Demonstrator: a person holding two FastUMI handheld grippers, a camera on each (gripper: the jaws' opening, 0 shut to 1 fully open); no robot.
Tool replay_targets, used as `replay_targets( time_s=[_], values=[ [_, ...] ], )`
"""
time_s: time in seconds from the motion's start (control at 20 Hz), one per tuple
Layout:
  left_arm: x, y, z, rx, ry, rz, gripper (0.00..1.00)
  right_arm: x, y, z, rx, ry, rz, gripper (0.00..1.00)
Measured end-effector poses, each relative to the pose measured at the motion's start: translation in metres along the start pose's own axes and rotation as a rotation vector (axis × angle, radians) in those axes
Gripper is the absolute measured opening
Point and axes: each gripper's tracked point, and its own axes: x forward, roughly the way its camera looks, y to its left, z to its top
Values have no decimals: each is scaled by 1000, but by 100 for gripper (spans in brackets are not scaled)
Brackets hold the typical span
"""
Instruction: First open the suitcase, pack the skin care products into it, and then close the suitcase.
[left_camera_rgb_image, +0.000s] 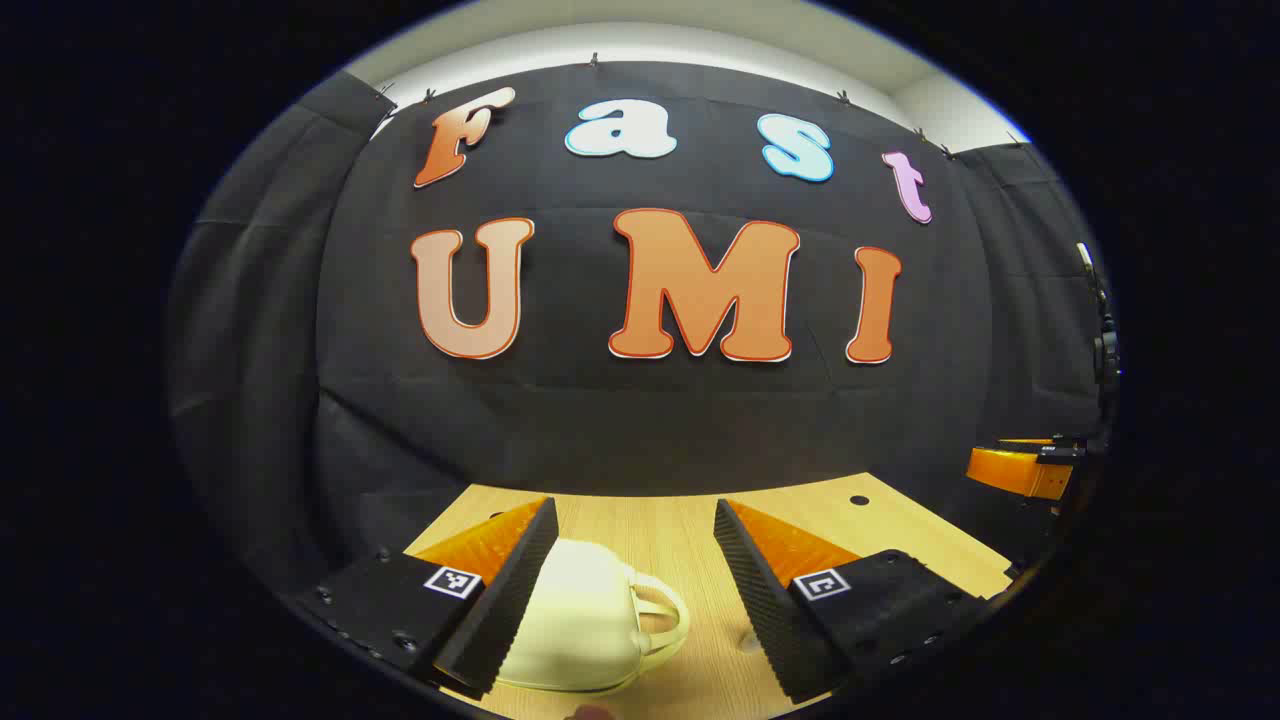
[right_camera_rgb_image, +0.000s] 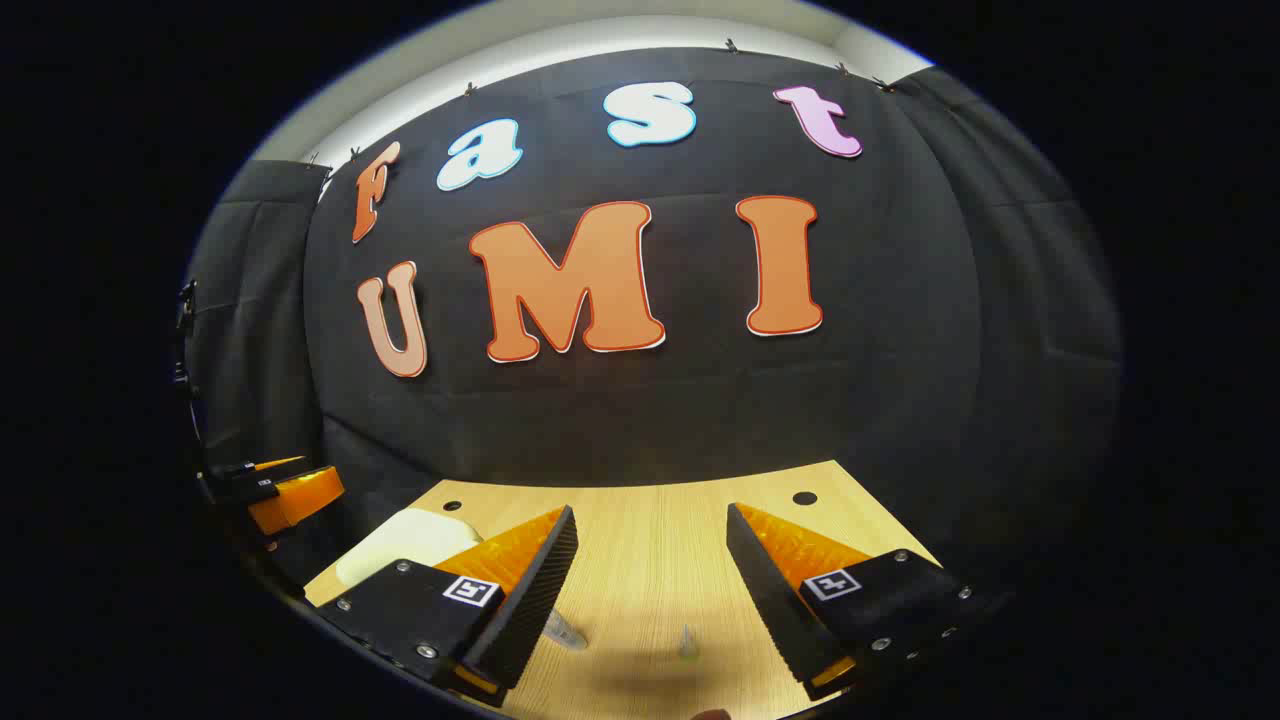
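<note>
Suitcase (left_camera_rgb_image: 585, 625), small and cream-coloured with its lid down, is seen lying on the wooden worktop (left_camera_rgb_image: 690, 540), its handle turned toward the open space. The left gripper (left_camera_rgb_image: 635, 590) is held above it with jaws apart, presumably so the lid can be reached. The right gripper (right_camera_rgb_image: 650, 590) is likewise spread wide, held over small clear items (right_camera_rgb_image: 565, 630) on the bare wood, probably the skin care products.

The worktop (left_camera_rgb_image: 660, 530) is pale wood-grain, smooth with a soft sheen. The cream suitcase (left_camera_rgb_image: 580, 620) looks like moulded plastic, smooth and faintly glossy, handle included. The booth's wall (right_camera_rgb_image: 640, 410) is matt black cloth, wrinkled, and each gripper's jaws carry ridged, matt faces.
</note>
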Motion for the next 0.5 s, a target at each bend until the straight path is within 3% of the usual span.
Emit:
replay_targets(
  time_s=[0.5],
  values=[
    [-1,2,-7,-15,22,-6,98,-5,0,-1,-7,4,-9,95]
  ],
)
